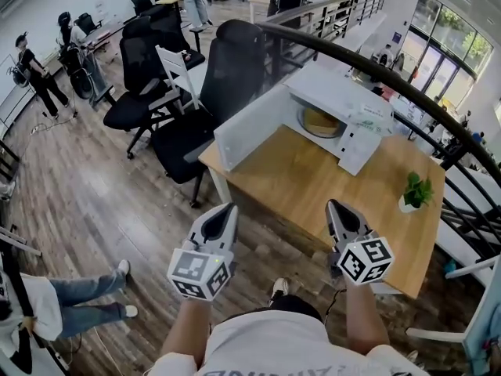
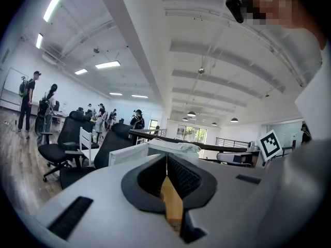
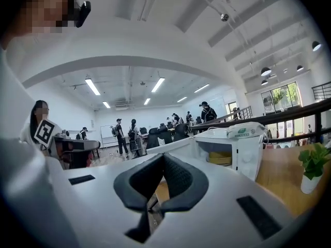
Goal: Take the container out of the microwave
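Inside the microwave (image 1: 338, 92), the low, wide yellow container (image 1: 321, 121) sits level.

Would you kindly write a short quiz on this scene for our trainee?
1. True or false: the door of the microwave stands open.
2. What sits inside the microwave? A) a yellow container B) a red mug C) nothing
3. Fill in: the jaws of the left gripper and the right gripper are both ___.
Key: 1 true; 2 A; 3 shut.
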### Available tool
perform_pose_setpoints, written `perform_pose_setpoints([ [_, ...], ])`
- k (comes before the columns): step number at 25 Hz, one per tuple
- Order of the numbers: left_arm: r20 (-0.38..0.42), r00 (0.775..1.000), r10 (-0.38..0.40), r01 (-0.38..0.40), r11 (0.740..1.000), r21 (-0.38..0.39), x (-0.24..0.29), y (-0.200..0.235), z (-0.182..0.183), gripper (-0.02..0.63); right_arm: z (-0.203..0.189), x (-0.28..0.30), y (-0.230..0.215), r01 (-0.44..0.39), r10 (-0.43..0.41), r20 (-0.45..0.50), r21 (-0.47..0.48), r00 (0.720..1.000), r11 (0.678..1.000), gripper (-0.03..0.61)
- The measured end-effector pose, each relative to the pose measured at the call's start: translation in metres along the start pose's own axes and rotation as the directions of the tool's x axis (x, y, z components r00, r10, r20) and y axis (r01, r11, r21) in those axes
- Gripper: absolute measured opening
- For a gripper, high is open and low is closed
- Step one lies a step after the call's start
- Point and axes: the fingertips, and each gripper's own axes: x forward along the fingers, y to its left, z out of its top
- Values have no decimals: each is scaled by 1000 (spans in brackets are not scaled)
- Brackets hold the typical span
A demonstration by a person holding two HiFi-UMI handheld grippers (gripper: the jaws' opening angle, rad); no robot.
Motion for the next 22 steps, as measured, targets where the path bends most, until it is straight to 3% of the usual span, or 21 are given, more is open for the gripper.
perform_pose_setpoints([
  [9, -33, 999, -14, 14, 1000, 20, 120, -21, -6, 38, 5, 49, -113, 7, -6, -32, 33, 999, 999, 17],
  [16, -54, 998, -42, 42, 999, -7, 177, -5, -14, 38, -3, 80, -144, 34, -32, -81, 19, 996, 999, 17],
  [22, -81, 994, -80, 79, 997, -8, 229, 36, -22, 38, -3, 139, -160, 91, -95, -126, -38, 988, 995, 18],
])
